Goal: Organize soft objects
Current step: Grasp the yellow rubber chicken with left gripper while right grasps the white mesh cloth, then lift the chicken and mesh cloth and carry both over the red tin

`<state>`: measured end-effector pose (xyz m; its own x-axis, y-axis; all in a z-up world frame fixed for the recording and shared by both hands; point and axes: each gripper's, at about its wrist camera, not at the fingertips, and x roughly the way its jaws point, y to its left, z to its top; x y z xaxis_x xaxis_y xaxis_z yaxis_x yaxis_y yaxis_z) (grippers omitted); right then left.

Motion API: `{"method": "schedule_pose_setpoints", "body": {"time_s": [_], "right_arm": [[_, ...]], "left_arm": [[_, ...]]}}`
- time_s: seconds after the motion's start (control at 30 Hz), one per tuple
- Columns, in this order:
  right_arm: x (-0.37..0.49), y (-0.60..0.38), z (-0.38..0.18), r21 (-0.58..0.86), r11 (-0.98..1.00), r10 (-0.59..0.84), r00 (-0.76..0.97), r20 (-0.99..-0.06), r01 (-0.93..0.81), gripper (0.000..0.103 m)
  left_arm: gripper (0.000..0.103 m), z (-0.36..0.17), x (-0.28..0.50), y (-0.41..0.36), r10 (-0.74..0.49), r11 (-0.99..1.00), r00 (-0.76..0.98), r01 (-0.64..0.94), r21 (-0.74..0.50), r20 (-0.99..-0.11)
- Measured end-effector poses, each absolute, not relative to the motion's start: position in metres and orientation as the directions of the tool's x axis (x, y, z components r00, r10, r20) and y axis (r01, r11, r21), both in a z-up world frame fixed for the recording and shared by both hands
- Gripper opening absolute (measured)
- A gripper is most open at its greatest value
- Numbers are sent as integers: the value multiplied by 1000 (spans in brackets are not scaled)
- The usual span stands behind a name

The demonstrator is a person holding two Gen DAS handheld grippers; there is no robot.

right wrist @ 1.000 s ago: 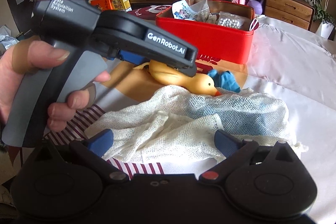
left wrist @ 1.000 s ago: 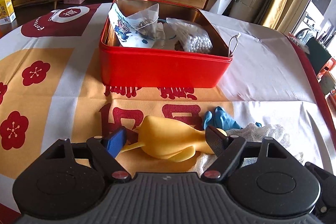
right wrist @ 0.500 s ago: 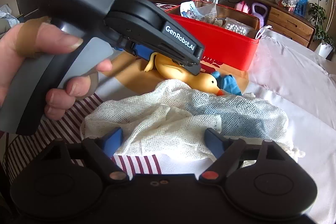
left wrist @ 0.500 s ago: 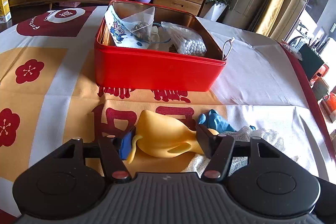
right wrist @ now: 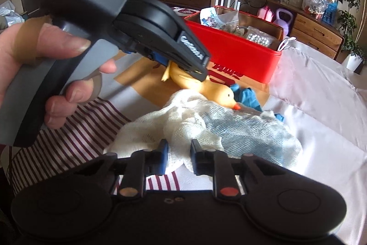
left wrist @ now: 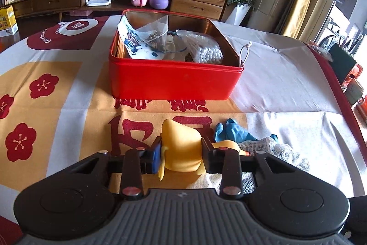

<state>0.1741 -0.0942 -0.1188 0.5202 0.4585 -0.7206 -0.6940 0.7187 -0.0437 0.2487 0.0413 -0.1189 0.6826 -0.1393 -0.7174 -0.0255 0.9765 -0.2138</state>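
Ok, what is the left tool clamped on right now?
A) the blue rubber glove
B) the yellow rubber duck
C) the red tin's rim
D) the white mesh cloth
B: the left tool pinches the yellow rubber duck between both pads, in front of the red tin.

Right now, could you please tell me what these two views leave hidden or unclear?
- Left wrist: rubber duck head, behind the left tongs.
- Right wrist: blue glove, mostly under the gauze cloth.
- Both: red tin bottom, beneath bags.
- Shelf labels: too small.

Yellow rubber duck point(left wrist: 181, 148) lying sideways, white gauze point(right wrist: 206, 125) crumpled beside
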Motion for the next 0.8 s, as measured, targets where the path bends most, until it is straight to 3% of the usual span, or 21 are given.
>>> {"method": "schedule_pose_setpoints", "body": {"time_s": [0.23, 0.57, 0.8], "right_arm": [[173, -119, -88, -5, 768, 484, 586, -650, -640, 14], [191, -166, -35, 169, 816, 542, 629, -557, -553, 14], [193, -177, -6, 179, 813, 557, 651, -516, -554, 14]], "left_arm": [[34, -107, 239, 57, -125, 961, 693, -94, -261, -710], [34, -77, 218, 68, -102, 958, 727, -113, -265, -679], [34, -51, 208, 71, -101, 959, 747, -101, -263, -658]]}}
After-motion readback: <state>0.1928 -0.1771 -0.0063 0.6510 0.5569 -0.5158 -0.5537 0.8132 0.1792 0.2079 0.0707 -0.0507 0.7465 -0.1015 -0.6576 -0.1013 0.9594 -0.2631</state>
